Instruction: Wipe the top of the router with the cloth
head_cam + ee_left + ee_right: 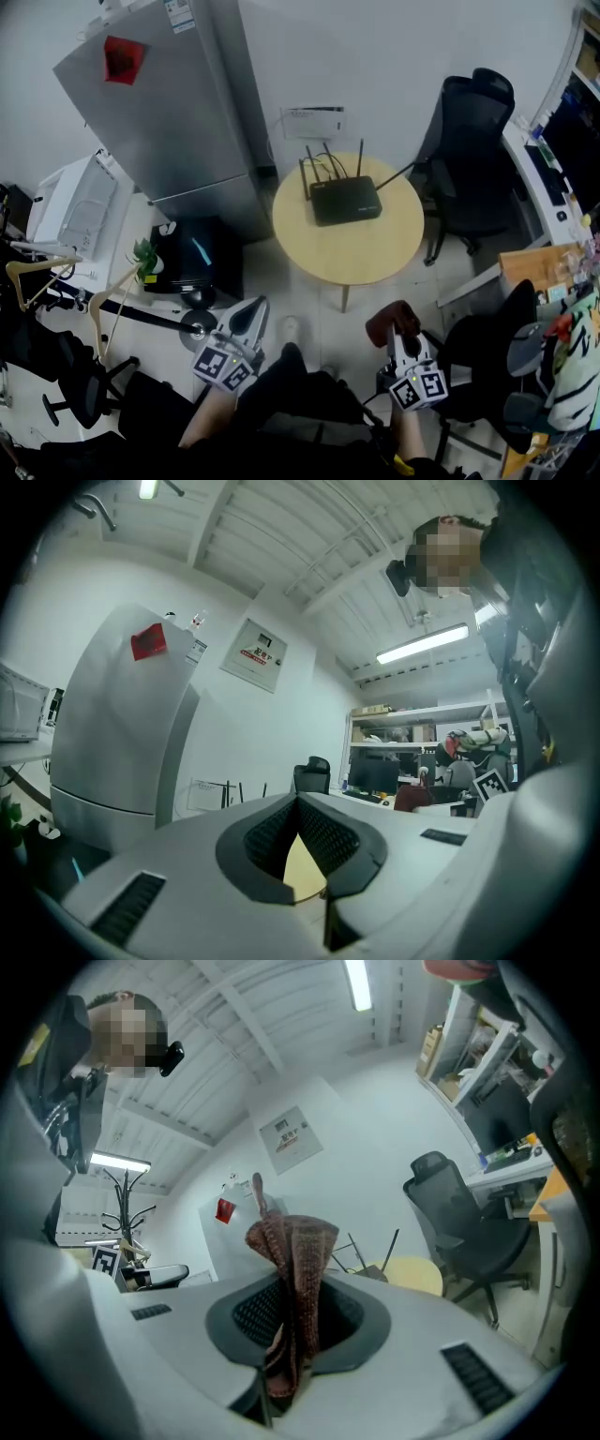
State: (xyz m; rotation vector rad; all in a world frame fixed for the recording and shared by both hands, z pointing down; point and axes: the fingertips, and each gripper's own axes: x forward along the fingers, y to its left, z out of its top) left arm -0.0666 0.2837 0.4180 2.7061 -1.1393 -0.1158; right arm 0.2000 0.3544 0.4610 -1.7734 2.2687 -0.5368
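The black router (345,200) with several upright antennas lies on the far half of the round yellow table (361,248). Both grippers are held low, well short of the table. My right gripper (403,339) is shut on a reddish-brown cloth (392,320); in the right gripper view the cloth (294,1269) stands up out of the gripper (295,1340), and the router (371,1272) and table (419,1275) show beyond it. My left gripper (247,322) is shut with nothing in it; in the left gripper view (305,850) a sliver of the yellow table (302,871) shows between its pads.
A tall grey fridge (169,122) stands left of the table, with a low black unit (202,253) in front of it. A black office chair (473,141) is at the table's right, and a desk (539,178) beyond it. A second chair (84,384) stands at the lower left.
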